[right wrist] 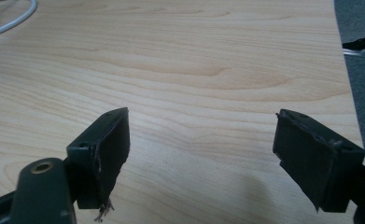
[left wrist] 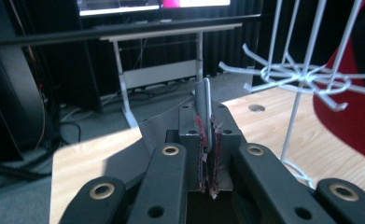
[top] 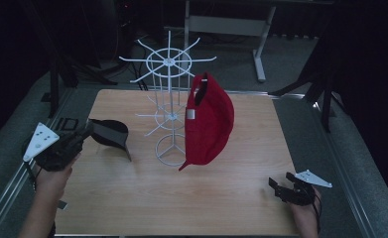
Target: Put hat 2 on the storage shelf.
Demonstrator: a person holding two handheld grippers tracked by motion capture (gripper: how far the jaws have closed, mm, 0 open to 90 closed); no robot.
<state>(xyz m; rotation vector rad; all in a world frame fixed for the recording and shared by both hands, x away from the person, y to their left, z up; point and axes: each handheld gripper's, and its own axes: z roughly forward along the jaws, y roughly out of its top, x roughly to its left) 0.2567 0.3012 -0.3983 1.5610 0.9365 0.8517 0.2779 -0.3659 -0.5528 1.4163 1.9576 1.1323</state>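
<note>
Left gripper view: fingers [left wrist: 207,154] clamped on black cap's [left wrist: 201,100] brim.

A: You are looking at a staged recording room, a lab or studio set-up, not a home or a shop.

B: What tells you so?

A: Your wooden table [top: 132,208] stands alone on grey carpet [top: 300,64], edged by metal rails [top: 353,198], with black drapes [top: 370,59] closing off the sides.

B: And behind it?

A: A height-adjustable desk [left wrist: 171,42] on white legs, a lit monitor [left wrist: 152,5] at the top of the left gripper view, and loose cables [left wrist: 26,158] trailing over the floor.

B: The white wire rack [top: 167,99] suggests a shop to you?

A: It is a display fixture, yet it sits here as a prop, with dark stands [top: 325,94] at the table's corners.
</note>
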